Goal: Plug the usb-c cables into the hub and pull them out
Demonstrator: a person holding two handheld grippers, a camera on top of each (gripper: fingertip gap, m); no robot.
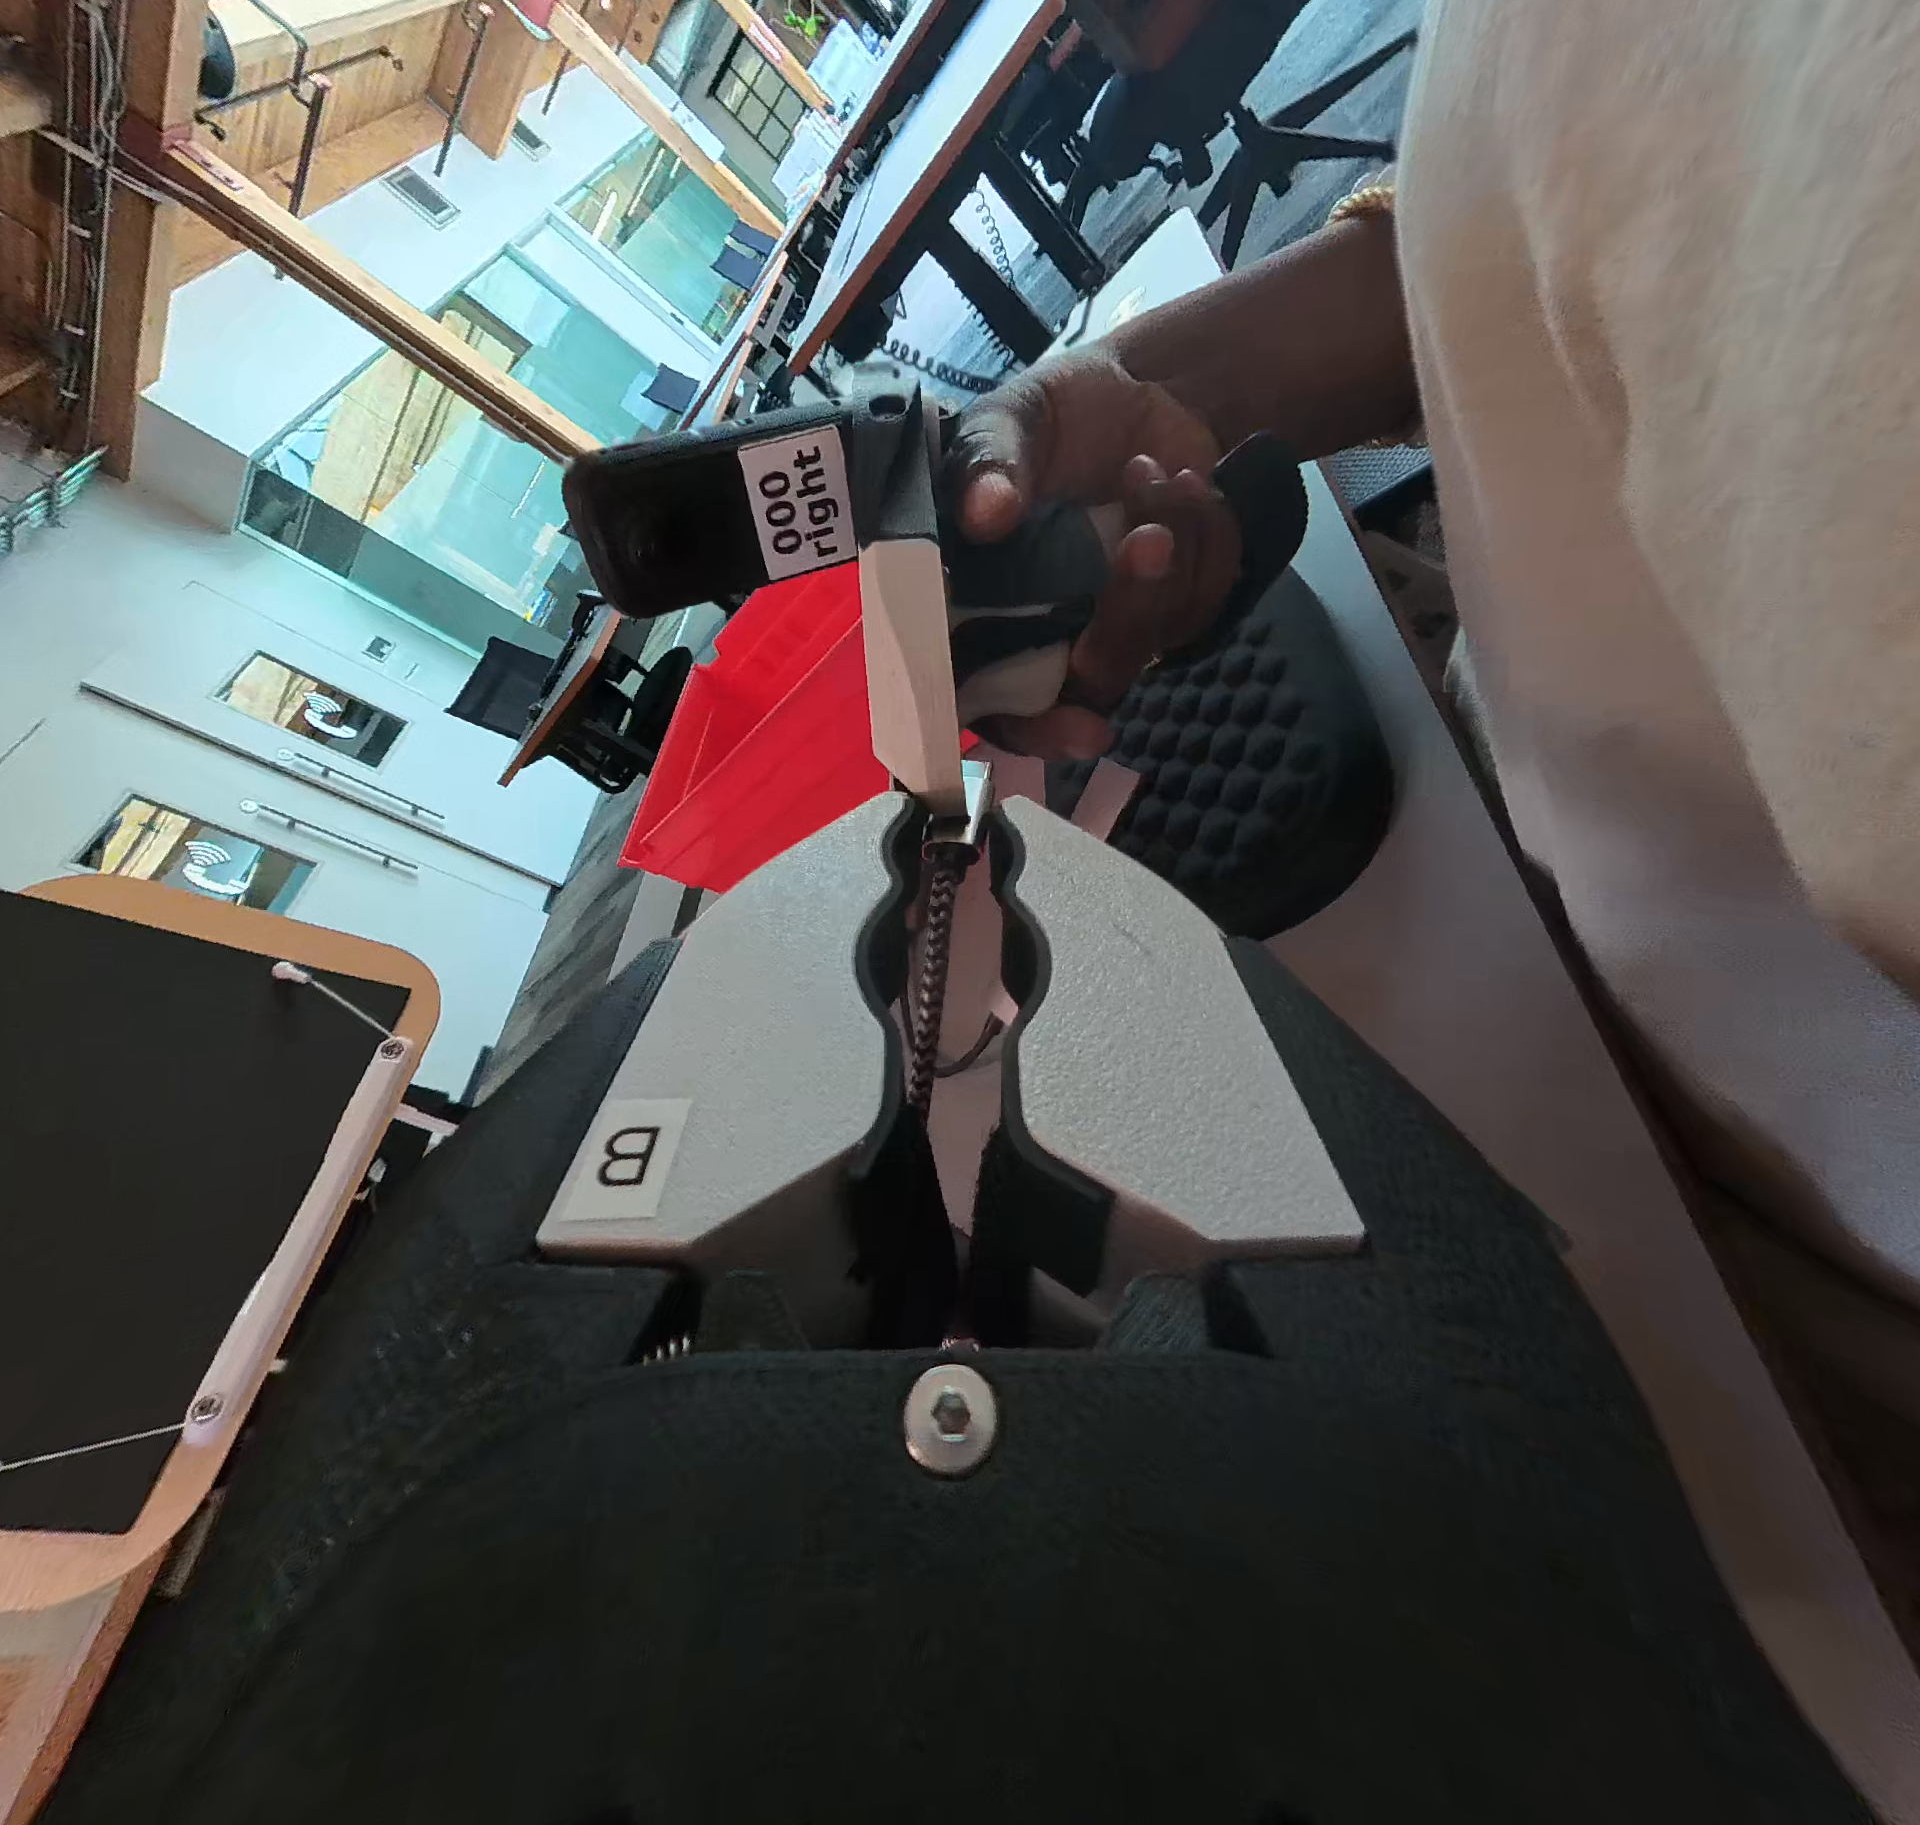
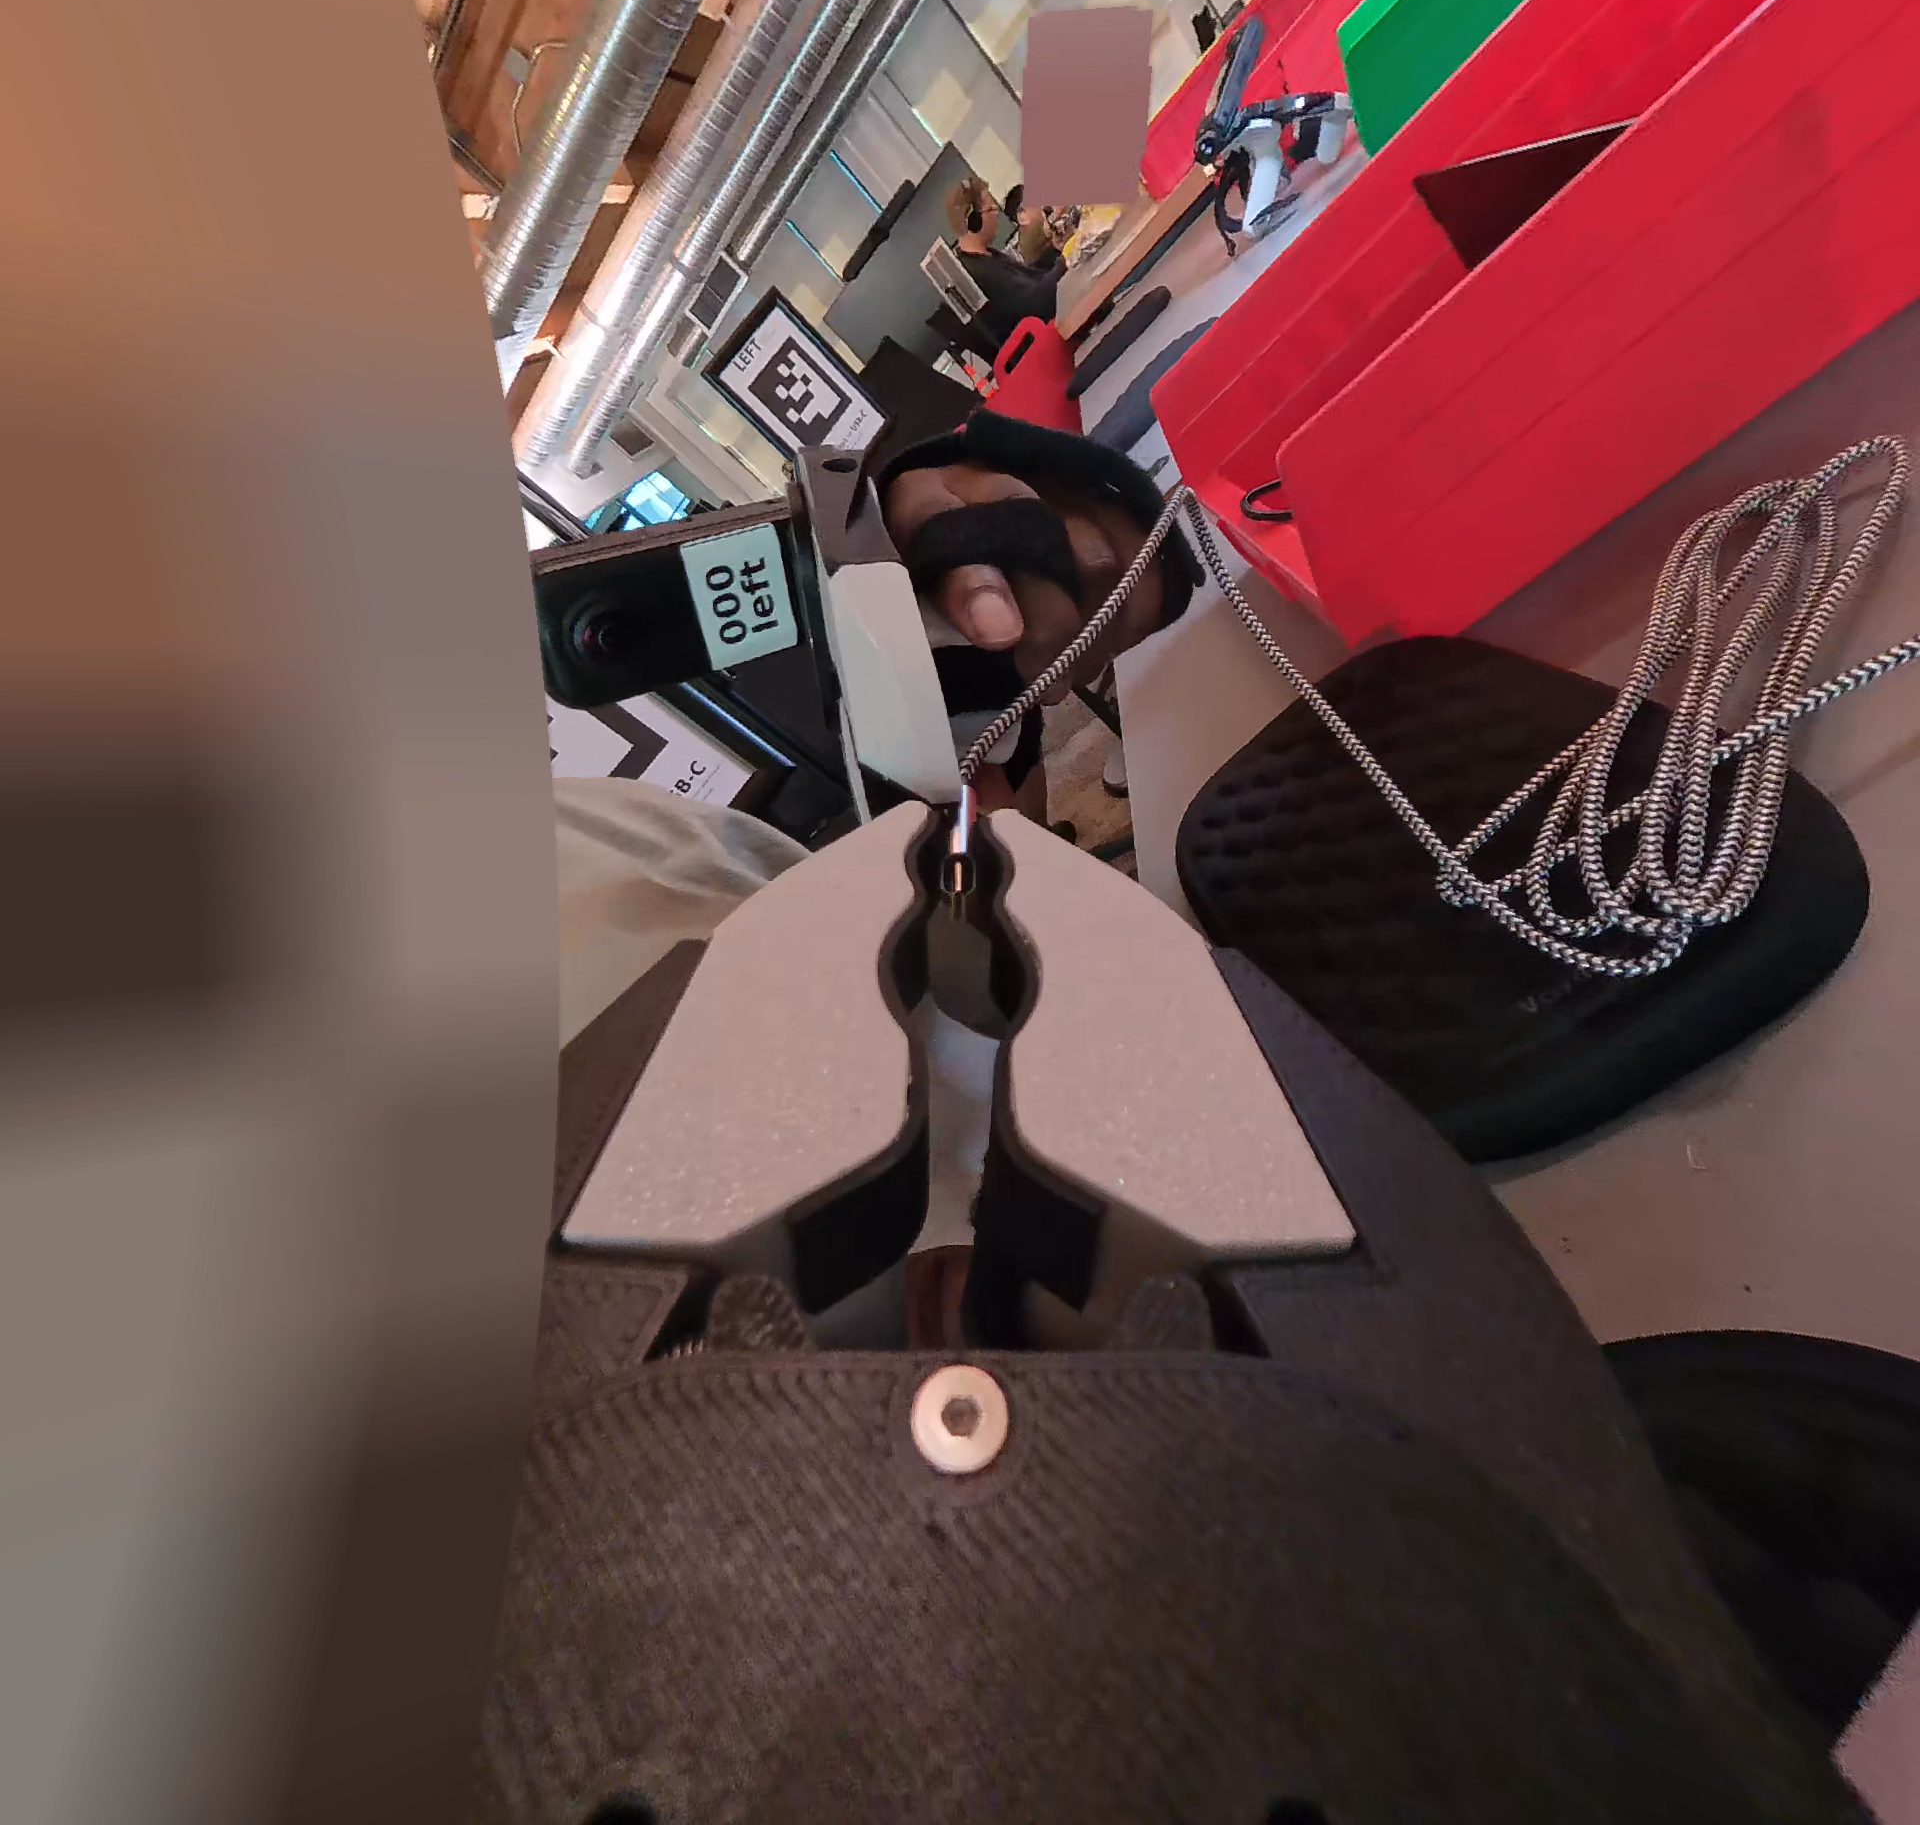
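USB-C cable (image 2: 1621, 767): plug (image 1: 961, 825) pinched in left claw (image 1: 951, 819); right claw (image 2: 961, 840) pressed together on it too. Slack coiled at 3 o'clock on black pad (image 2: 1351, 902), tabletop (image 2: 1714, 1214).

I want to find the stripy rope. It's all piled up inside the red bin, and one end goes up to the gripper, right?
Not quite. The braided cable is piled on the black pad beside the red bin, not inside it. The right wrist view shows this. One end does go up to the right gripper.
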